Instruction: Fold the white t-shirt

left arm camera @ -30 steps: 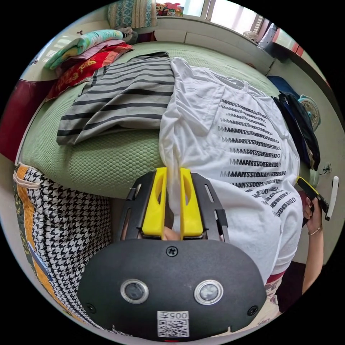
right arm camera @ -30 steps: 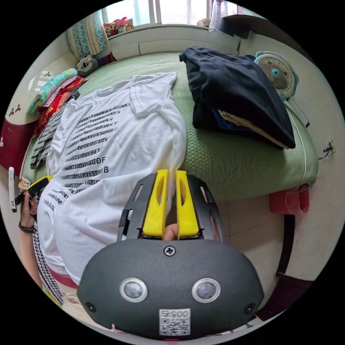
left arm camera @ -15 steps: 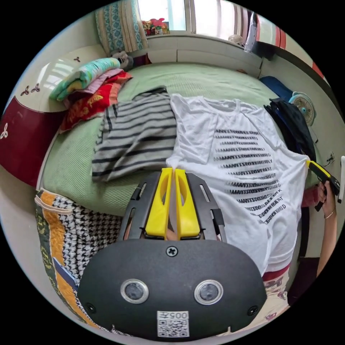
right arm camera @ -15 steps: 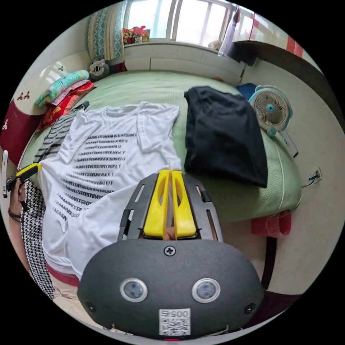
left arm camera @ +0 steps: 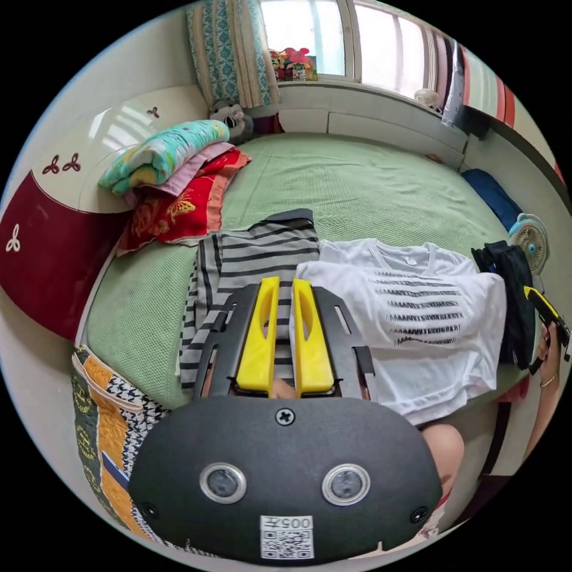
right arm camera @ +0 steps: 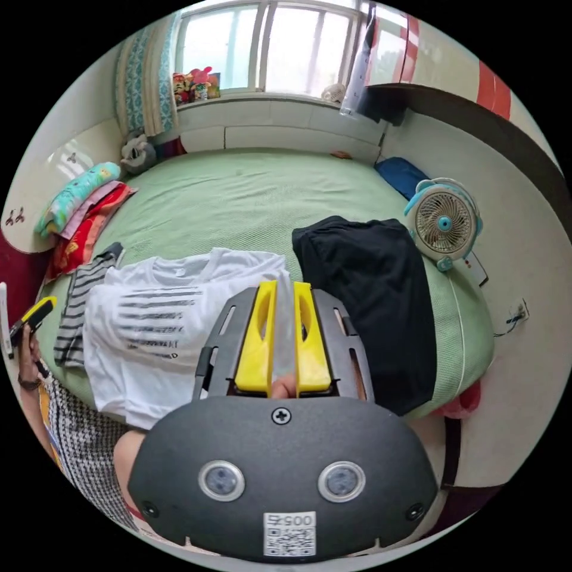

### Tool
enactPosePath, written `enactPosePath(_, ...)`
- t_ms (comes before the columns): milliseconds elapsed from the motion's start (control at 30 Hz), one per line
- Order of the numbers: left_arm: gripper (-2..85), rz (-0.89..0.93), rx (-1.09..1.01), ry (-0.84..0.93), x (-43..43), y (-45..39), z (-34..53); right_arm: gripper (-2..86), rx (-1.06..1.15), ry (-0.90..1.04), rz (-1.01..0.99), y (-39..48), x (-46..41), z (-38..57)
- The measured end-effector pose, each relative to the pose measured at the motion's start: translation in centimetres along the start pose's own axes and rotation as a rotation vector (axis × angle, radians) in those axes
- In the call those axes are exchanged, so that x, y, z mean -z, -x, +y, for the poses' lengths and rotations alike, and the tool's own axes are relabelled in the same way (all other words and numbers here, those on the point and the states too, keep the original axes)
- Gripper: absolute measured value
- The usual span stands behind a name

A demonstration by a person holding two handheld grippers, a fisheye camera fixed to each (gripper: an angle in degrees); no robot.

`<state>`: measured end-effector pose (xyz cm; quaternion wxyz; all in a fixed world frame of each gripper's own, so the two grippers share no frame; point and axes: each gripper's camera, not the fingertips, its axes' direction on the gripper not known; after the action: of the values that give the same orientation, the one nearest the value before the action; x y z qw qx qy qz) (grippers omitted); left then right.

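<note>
- Change: the white t-shirt [left arm camera: 429, 322], a second ago spread flat and hanging over the near edge of the bed [left arm camera: 357, 185], now lies doubled, hem corners carried up toward the collar.
- Meaning: the first fold looks nearly laid.
- Left gripper [left arm camera: 285, 298]: jaws pinching one t-shirt corner.
- Right gripper [right arm camera: 284, 301]: jaws pinching the other corner.
- Printed rows on the chest are too blurred to read.

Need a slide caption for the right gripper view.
White t-shirt folded bottom-up on green bed, black garment alongside.
</note>
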<state>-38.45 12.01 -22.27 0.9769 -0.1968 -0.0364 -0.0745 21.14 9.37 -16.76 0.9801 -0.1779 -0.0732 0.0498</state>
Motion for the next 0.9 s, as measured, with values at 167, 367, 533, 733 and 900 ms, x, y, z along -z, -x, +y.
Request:
enactPosePath(167, 8.0, 0.133, -0.03, 0.129, -1.9, 1.0, 6.2, 7.4, 0.092, 0.064, -0.127, -0.4, 1.0, 8.3)
enactPosePath(367, 9.4, 0.217, 0.028, 0.226, -4.2, 0.2, 9.6, 5.8, 0.024, 0.187, -0.142, 0.4, -2.7, 10.9)
enactPosePath(533, 9.0, 0.167, 0.033, 0.267, -5.7, -1.7, 9.8, 5.7, -0.015, 0.228, -0.085, 2.2, -5.3, 9.4)
enactPosePath(733, 8.3, 0.081, -0.007, 0.266, -5.1, -1.1, 11.8, 6.3, 0.059, 0.302, -0.044, 2.2, -6.4, 11.8)
enactPosePath(900, 7.6, 0.009, -0.071, 0.275, -4.3, 0.3, 13.7, 7.0, 0.156, 0.288, 0.022, 0.4, -5.1, 15.4)
